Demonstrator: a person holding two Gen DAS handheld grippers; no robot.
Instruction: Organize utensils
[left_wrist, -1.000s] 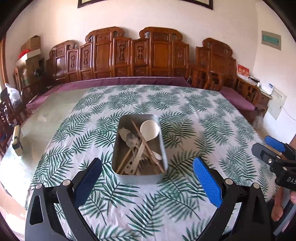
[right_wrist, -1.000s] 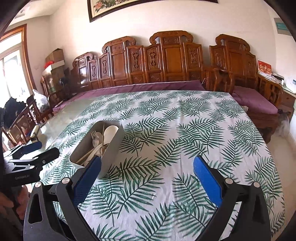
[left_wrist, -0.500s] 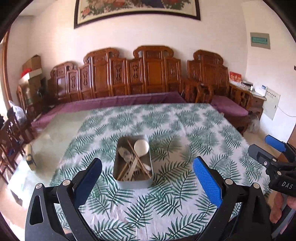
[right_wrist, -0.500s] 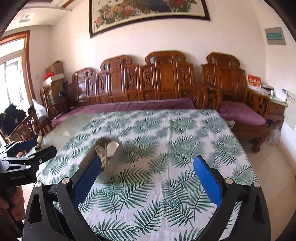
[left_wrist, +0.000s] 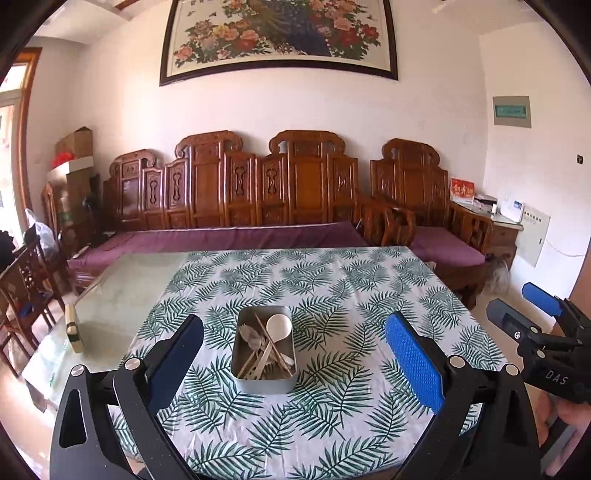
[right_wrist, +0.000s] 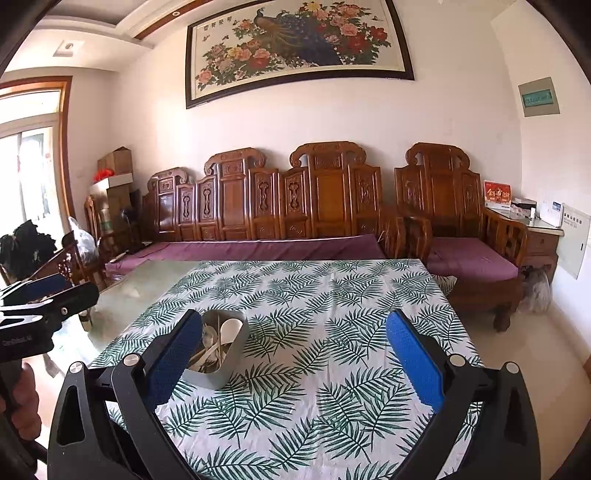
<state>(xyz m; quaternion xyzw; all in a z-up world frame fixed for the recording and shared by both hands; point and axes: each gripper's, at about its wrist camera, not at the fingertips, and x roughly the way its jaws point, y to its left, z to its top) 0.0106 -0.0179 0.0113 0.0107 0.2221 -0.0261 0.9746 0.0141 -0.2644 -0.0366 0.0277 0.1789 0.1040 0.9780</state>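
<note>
Utensils (left_wrist: 266, 349) lie jumbled in a grey metal tin (left_wrist: 264, 382) near the middle of the table, on the leaf-print cloth (left_wrist: 332, 424). The tin's long axis runs away from me toward the carved wooden bench (left_wrist: 236, 192). Most handles point along that axis or slightly across it; the chopsticks (left_wrist: 271, 345) lie diagonally, and the white spoon (left_wrist: 279, 326) has its bowl at the far end.

Left to right in the left wrist view: a small block (left_wrist: 72, 328) stands at the edge of the bare glass, then the tin, centred between my fingers, then my right tongs (left_wrist: 532, 314) at the frame's edge. My left tongs (left_wrist: 293, 349) are spread wide and hold nothing.

The right wrist view shows the tin from the side, partly hidden behind the left finger (right_wrist: 173, 354), so only the spoon's bowl and some handle ends are visible. It also shows a window (right_wrist: 29, 173) at far left. My right tongs (right_wrist: 293, 350) are likewise spread wide and empty, well short of the tin.
</note>
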